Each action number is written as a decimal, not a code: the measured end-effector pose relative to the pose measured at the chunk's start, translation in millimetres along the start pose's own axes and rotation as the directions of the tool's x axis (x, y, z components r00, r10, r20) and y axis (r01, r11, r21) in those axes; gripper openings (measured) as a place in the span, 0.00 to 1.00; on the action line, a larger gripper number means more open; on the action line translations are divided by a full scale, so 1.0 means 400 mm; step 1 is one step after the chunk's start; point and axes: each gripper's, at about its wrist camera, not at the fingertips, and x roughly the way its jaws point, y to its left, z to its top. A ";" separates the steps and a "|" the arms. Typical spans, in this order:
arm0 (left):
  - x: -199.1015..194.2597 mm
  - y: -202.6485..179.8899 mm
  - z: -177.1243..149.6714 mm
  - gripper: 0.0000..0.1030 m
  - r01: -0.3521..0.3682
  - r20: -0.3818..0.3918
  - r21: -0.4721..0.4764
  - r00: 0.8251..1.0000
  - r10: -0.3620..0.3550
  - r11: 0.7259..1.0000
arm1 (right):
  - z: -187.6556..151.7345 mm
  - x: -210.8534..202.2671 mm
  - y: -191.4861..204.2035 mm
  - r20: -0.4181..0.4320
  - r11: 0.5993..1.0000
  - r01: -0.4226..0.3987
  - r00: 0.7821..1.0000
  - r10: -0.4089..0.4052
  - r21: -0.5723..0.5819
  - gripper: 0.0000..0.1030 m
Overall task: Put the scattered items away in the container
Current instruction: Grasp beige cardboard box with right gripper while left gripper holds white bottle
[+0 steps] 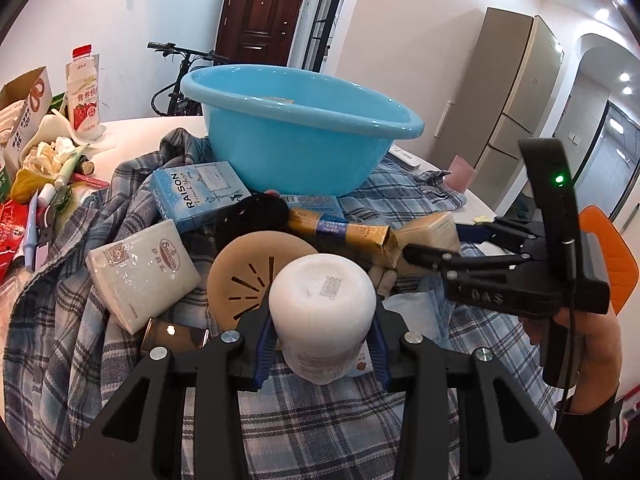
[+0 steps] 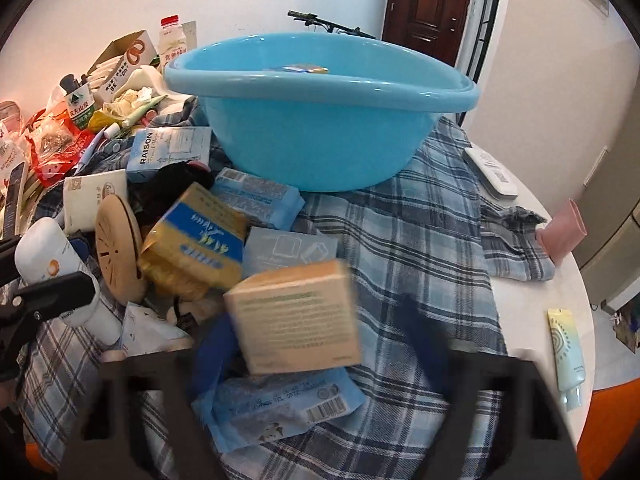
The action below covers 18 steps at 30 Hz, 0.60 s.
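- The blue basin [image 2: 320, 120] stands on the plaid cloth [image 2: 420, 240] at the far side of the worktop [image 2: 536, 300]; only one flat blue-and-yellow packet [image 2: 298, 68] shows inside it, so the tidying looks barely begun.
- The left gripper [image 1: 322, 344] has its jaws clenched on a white bottle [image 1: 323, 312], held bottom-forward above the pile, short of the basin and not yet dropped in.
- The right gripper [image 2: 296, 340] is at a tan carton [image 2: 296, 316] that sits between its jaws. The picture is blurred there, so whether the pads already press on it cannot be told.
- Left on the cloth: the RAISON box [image 2: 172, 152], a gold-and-blue pack [image 2: 196, 240], a round beige disc [image 2: 118, 240], a white tissue pack [image 1: 144, 272] and blue wipe packets [image 2: 276, 404].
- A remote [image 2: 490, 172], a pink cup [image 2: 562, 232] and a pale tube [image 2: 566, 352] lie apart on the bare worktop.
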 end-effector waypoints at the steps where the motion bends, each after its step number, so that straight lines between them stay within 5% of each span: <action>1: -0.001 0.000 0.001 0.37 0.002 0.001 -0.001 1.000 -0.002 1.000 | 0.000 0.003 -0.002 -0.004 1.000 0.008 1.000 -0.008 0.004 0.53; 18: -0.114 -0.028 0.129 0.37 -0.004 0.116 0.062 0.993 -0.004 0.998 | 0.051 -0.164 -0.031 0.151 0.996 0.041 0.987 -0.052 0.075 0.52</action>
